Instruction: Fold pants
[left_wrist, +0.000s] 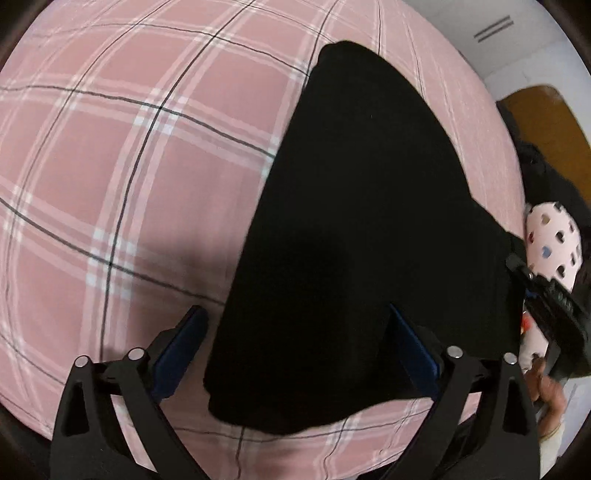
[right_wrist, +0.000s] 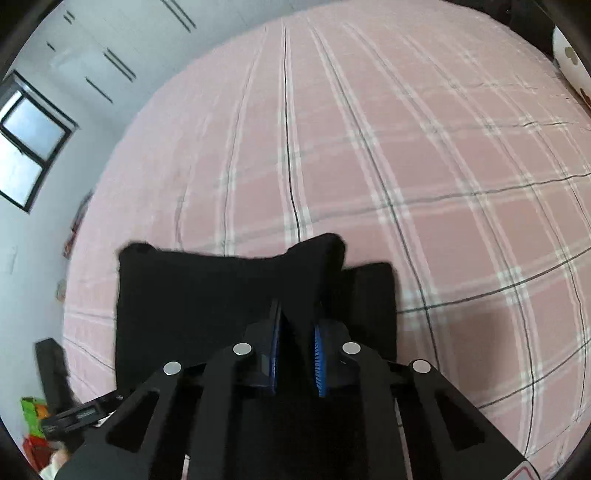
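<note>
Black pants (left_wrist: 354, 236) lie on a bed covered by a pink plaid sheet (left_wrist: 129, 166). They already look folded lengthwise into one long dark strip, wide at the near end and narrowing toward the far end, which stops short of the bed's far edge. In the right wrist view the same pants (right_wrist: 207, 295) form a broad flat block, and one corner of cloth stands up in a soft peak, with a lower layer showing just beside it on the right.

The left gripper (left_wrist: 295, 325) hangs over the near end of the strip with its jaws spread wide. One blue pad sits over bare sheet beside the cloth edge and the other over the cloth. Neither pad presses on anything, so it holds nothing.

The right gripper (right_wrist: 297, 332) has its jaws drawn nearly together, with only a narrow gap between the blue pads. Dark cloth fills that gap, and the raised peak lies just ahead of the pads, so it appears to be pinching a fold of the pants.

Judging from this, the first lengthwise fold is done. What seems to remain is taking hold of the near end and bringing one end over the other, then flattening the stack.

Beyond the bed are a white wall, a window (right_wrist: 26, 147), and a pale patterned cushion (left_wrist: 550, 243) at the bed's edge.
</note>
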